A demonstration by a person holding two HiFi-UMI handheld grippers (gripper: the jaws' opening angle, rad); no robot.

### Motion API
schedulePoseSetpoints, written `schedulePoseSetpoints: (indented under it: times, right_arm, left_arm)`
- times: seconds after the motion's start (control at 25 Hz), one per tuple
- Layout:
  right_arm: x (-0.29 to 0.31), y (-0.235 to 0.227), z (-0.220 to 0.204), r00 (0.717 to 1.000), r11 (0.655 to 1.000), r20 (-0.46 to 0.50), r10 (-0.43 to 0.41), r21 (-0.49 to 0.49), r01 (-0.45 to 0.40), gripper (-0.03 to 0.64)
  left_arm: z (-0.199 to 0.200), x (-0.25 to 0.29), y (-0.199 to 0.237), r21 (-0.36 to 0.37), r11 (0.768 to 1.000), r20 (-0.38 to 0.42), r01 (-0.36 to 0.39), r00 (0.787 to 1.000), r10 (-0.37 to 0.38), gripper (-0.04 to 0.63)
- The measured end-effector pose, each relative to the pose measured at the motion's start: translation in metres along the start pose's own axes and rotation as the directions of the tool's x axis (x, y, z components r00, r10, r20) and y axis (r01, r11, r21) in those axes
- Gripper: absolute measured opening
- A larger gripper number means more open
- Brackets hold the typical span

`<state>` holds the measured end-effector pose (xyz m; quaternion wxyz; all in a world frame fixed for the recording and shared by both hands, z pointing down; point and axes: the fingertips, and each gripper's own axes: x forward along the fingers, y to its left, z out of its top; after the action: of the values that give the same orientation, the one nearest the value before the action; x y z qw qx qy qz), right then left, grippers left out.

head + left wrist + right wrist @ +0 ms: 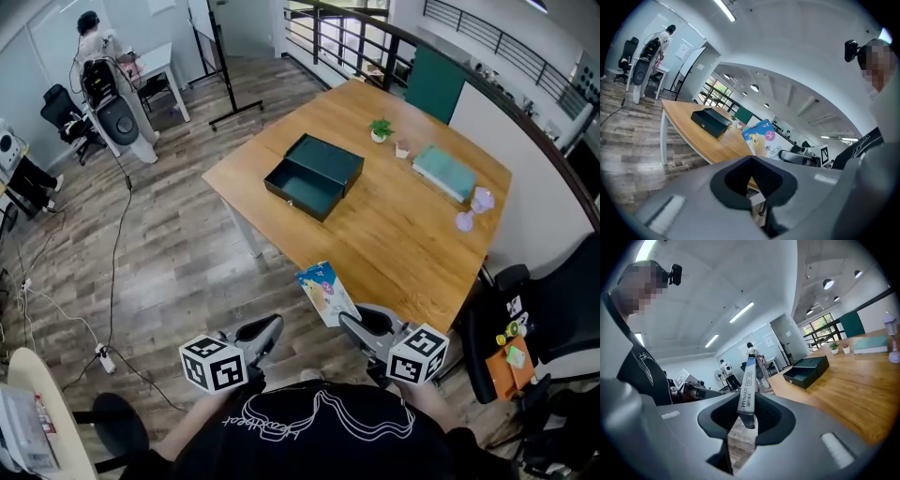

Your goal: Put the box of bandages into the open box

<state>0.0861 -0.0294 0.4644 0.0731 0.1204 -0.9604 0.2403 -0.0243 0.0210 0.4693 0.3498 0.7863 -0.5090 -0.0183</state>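
Note:
The bandage box (326, 292), a flat blue-and-white carton with a cartoon print, hangs in the air off the near corner of the wooden table (403, 246). My right gripper (346, 321) is shut on its lower end. In the right gripper view the carton (748, 383) stands edge-on between the jaws of that gripper (747, 409). The open box (314, 175), dark green with its lid folded back, lies empty near the table's left edge, well ahead of both grippers. My left gripper (273, 325) is shut and holds nothing, level with the right one and to the left of the carton (761, 137).
On the table's far side stand a small potted plant (380, 129), a little cup (402, 149), a teal book (444, 172) and purple pieces (473, 206). An office chair (553, 309) sits at the right. Cables cross the wooden floor, and a person (94, 42) stands far left.

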Motion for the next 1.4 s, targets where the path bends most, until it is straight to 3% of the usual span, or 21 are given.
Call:
schedulePoseSetpoints:
  times: [0.32,0.64,1.0,1.4]
  right_arm:
    - [0.04,-0.037,0.034,1.0,0.999,-0.006,0.018,-0.042,-0.018,0.114]
    - [0.082,-0.075,0.06,0.999,0.998,-0.005,-0.032,-0.052,0.032,0.114]
    - [0.146,-0.128,0.103,0.987,0.987,0.017,-0.158,-0.029,0.158,0.114]
    - [0.21,-0.175,0.131,0.951,0.951,0.001,-0.308,-0.031,0.308,0.115]
  left_arm:
    - [0.036,0.026,0.034,0.011,1.0,0.029,-0.028,0.999,0.027,0.0]
    - [0.072,0.053,0.082,-0.002,1.0,0.021,0.0,1.0,0.0,0.0]
    - [0.15,0.105,0.14,0.034,0.993,-0.06,0.112,0.992,-0.11,0.0]
    - [0.22,0.152,0.188,0.075,0.964,-0.154,0.254,0.958,-0.241,0.0]
